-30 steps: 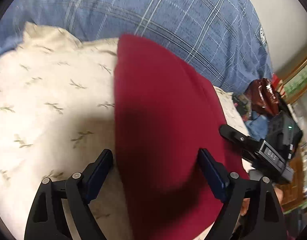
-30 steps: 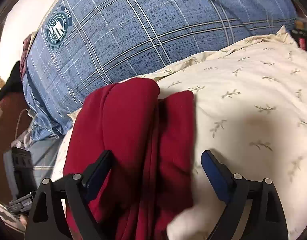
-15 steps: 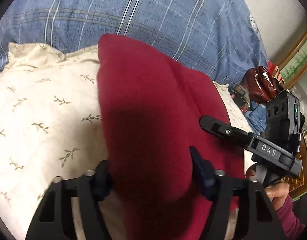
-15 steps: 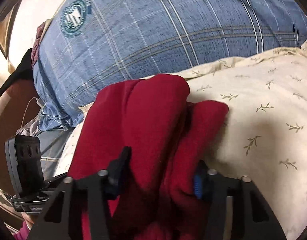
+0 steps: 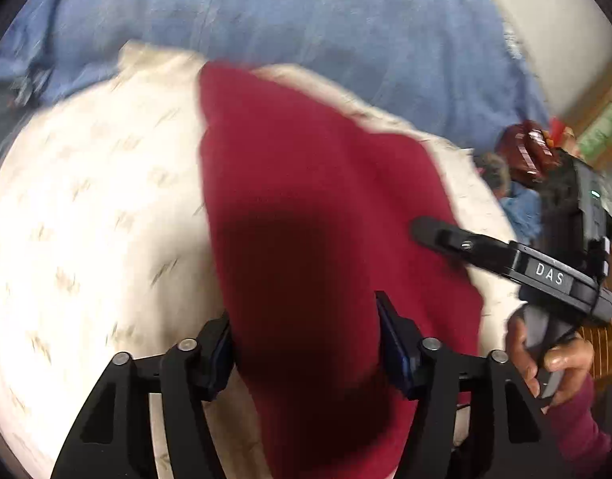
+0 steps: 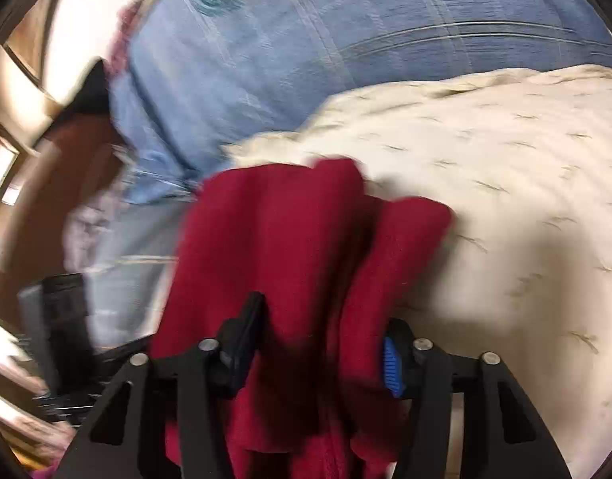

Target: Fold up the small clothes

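A folded dark red garment (image 5: 306, 207) lies on a cream pillow with a leaf print (image 5: 86, 219). My left gripper (image 5: 306, 335) is shut on the garment's near end, with the cloth bunched between its blue pads. My right gripper (image 6: 318, 339) is shut on the other end of the same red garment (image 6: 290, 239), where thick folds fill the gap. The right gripper also shows in the left wrist view (image 5: 505, 255), its finger lying on the garment's right edge. Both views are motion-blurred.
A blue plaid pillow (image 6: 346, 40) lies behind the cream pillow (image 6: 505, 199). A dark red bag (image 5: 525, 151) and clutter sit at the far right of the left wrist view. A wooden headboard (image 6: 46, 183) and wall are at the left of the right wrist view.
Both grippers were open a second ago and have closed on the red garment. Both have moved with it, and the garment has shifted across the cream pillow.
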Available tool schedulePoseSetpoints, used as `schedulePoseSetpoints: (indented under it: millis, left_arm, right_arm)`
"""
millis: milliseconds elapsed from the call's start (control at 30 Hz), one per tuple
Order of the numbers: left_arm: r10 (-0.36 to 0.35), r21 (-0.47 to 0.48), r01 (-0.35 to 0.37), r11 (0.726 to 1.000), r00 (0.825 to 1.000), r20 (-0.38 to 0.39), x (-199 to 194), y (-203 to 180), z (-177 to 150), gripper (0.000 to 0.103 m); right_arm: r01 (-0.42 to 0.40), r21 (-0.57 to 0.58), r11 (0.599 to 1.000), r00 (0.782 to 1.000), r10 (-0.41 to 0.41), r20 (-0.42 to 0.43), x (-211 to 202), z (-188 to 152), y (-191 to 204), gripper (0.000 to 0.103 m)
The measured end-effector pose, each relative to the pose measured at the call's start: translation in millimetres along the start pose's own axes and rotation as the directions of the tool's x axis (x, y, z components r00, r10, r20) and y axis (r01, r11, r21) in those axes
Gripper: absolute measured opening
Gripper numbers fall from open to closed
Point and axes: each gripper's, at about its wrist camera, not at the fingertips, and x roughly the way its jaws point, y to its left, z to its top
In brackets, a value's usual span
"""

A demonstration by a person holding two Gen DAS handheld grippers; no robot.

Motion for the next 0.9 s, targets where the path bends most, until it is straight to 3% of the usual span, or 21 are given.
schedulePoseSetpoints:
  millis: [100,267,333,467,567,633,833,900]
  left_arm:
    - [0.014,-0.019,-0.013,1.0,0.999,0.047,-5.9,-4.1,-6.7,0.07]
    - [0.127,0.019,-0.131,0.991,0.982,0.139,-28.1,-24.3,-23.2,0.071]
    - [0.16,0.013,-0.164,0.986,0.974,0.159,-32.1,-30.9,-31.1,0.071]
    - [0.216,0.011,-0.222,0.975,0.958,0.189,-46.8,-43.9,-54.8,0.071]
    - [0.273,0.021,-0.285,0.958,0.933,0.236,-62.2,-56.4,-69.6,0.071]
    - [0.306,0.02,-0.322,0.947,0.916,0.26,-68.2,-63.1,-77.6,0.071]
    - [0.34,0.015,-0.359,0.933,0.895,0.289,-85.6,-79.2,-107.0,0.071]
    - [0.348,0.014,-0.37,0.929,0.887,0.305,-90.5,-83.0,-112.6,0.071]
  right_arm:
    - [0.039,-0.033,0.999,0.999,-0.038,0.039,-26.7,-11.6,6.3,0.059]
    - [0.042,-0.181,0.983,0.989,-0.016,0.147,-75.7,-29.5,46.5,0.053]
    - [0.058,-0.248,0.967,0.988,-0.02,0.152,-78.1,-38.8,65.6,0.04]
    - [0.054,-0.292,0.955,0.995,-0.026,0.1,-58.2,-58.7,75.3,0.026]
    - [0.164,-0.3,0.94,0.986,-0.15,0.069,-34.4,-71.1,67.6,0.016]
    - [0.224,-0.299,0.928,0.975,-0.212,0.072,-24.4,-73.4,56.5,0.003]
    - [0.204,-0.235,0.95,0.977,-0.182,0.114,-40.9,-80.5,45.2,0.0]
    - [0.185,-0.223,0.957,0.979,-0.159,0.131,-52.2,-82.5,48.5,0.008]
